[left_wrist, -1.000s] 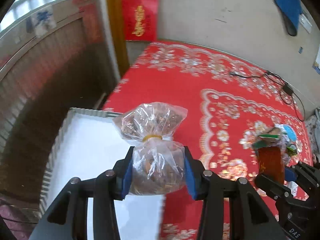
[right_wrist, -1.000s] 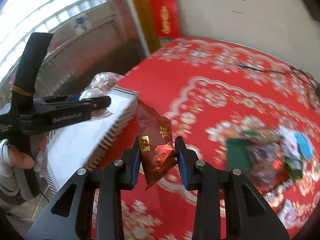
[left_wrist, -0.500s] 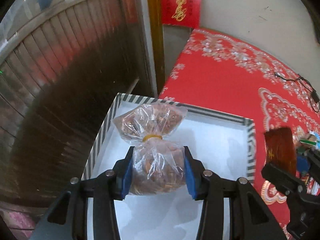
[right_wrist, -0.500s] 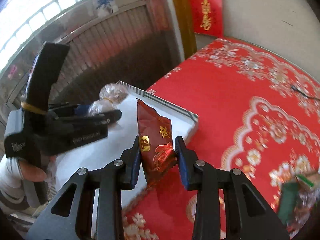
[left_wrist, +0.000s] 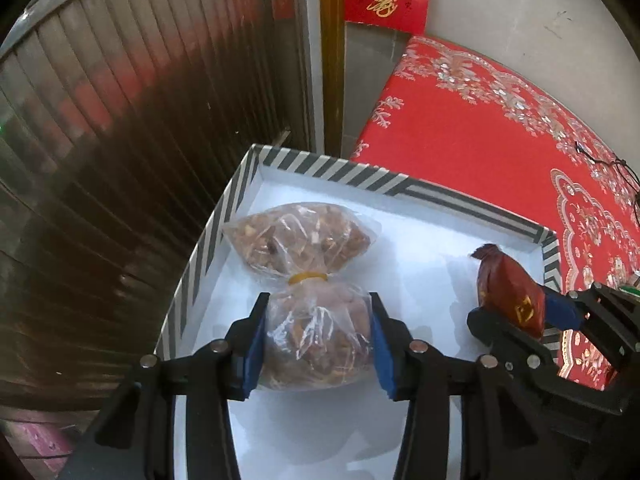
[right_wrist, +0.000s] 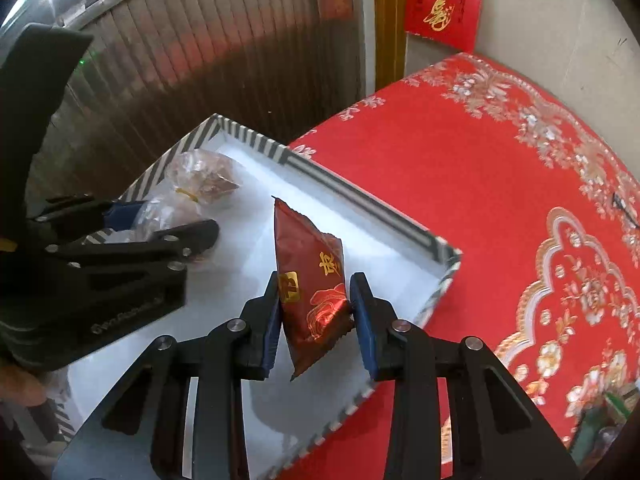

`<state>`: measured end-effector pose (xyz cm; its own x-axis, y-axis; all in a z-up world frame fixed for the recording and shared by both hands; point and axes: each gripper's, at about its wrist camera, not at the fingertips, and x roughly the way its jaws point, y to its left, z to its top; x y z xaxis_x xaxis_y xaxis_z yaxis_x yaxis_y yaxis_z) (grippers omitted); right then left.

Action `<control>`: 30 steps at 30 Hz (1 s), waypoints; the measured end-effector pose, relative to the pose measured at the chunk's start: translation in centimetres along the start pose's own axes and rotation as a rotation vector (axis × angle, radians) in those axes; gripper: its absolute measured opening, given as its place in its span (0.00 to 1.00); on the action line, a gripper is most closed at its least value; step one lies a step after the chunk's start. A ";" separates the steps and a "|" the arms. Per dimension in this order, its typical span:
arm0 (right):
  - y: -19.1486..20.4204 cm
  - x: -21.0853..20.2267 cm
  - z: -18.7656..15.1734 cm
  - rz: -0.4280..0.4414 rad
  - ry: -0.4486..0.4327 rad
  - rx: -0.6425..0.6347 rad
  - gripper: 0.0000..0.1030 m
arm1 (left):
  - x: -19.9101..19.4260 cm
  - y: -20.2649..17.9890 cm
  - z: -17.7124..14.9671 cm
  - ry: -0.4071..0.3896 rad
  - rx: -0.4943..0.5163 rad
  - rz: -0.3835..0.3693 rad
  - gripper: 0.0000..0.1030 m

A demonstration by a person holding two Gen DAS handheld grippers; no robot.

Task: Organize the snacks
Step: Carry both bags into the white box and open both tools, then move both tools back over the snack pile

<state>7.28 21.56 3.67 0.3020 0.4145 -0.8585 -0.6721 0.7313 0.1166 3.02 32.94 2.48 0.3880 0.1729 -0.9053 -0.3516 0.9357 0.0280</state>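
A white box with a black-and-white striped rim [left_wrist: 332, 166] stands at the left edge of the red tablecloth [right_wrist: 480, 200]. My left gripper [left_wrist: 318, 308] is low inside the box; its blue pads still touch a clear bag of brown snacks [left_wrist: 304, 236] tied with a yellow band, and its jaws are opening. The bag's top lies toward the box's far left corner. My right gripper [right_wrist: 316, 292] is shut on a dark red packet with gold print [right_wrist: 308, 248], held upright over the box's right half. The red packet [left_wrist: 508, 288] also shows in the left wrist view.
A ribbed brown shutter [left_wrist: 140, 120] and a yellow door post [left_wrist: 332, 60] stand just behind the box. A black cable [left_wrist: 600, 160] lies on the far right of the cloth. More snacks [right_wrist: 608, 412] are piled at the near right. A hand [right_wrist: 20, 384] holds the left gripper.
Both grippers have swung left from above the cloth to over the box and come down into it. The bag now sits low in the box, and the red packet is above its right half.
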 end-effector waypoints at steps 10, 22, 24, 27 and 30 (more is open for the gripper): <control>0.3 -1.8 -0.1 0.042 -0.038 0.025 0.35 | -1.7 1.3 0.3 -0.027 -0.060 -0.012 0.69; -3.7 -8.2 -5.0 0.055 -0.112 0.133 0.35 | -6.3 -2.2 -0.5 -0.117 -0.013 -0.009 0.76; -4.6 -8.8 -6.2 0.048 -0.105 0.152 0.35 | -6.7 -3.6 -0.9 -0.117 0.003 -0.025 0.77; -6.5 -9.9 -8.6 0.036 -0.105 0.200 0.35 | -7.2 -5.9 -1.7 -0.120 0.037 -0.039 0.78; -8.2 -10.9 -10.9 0.012 -0.092 0.238 0.35 | -7.4 -8.5 -2.3 -0.105 0.074 -0.067 0.78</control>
<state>2.12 5.14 6.67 0.3626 0.4639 -0.8082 -0.5016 0.8281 0.2503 1.17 22.99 7.92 0.4969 0.1372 -0.8569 -0.2594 0.9658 0.0042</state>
